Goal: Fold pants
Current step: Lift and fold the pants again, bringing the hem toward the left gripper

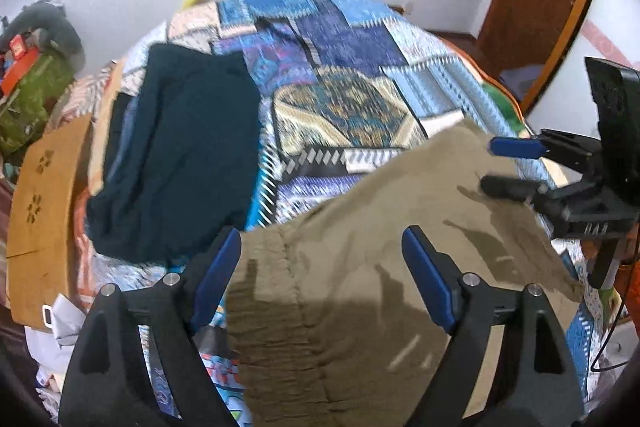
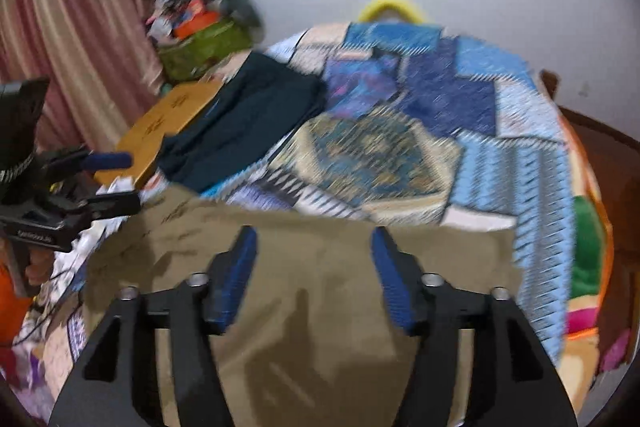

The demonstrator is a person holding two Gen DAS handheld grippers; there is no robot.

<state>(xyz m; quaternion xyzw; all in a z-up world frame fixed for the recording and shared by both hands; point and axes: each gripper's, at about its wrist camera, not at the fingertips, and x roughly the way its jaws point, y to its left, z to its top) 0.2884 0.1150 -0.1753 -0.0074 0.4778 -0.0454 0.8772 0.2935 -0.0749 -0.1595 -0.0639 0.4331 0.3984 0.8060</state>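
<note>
Both tongs, left (image 1: 322, 279) and right (image 2: 312, 277), gape empty above khaki pants (image 1: 360, 287) on quilted bed (image 1: 340, 67); dark folded garment (image 1: 176, 147) beside them, wooden board (image 1: 40, 211) at bed edge.

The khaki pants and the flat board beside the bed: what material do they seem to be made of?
The khaki pants: probably woven cotton, matte, with soft creases and a puckered seam. The flat board: likely wood or plywood, smooth light-brown surface with small cut-out flower shapes; blur leaves it uncertain.
</note>
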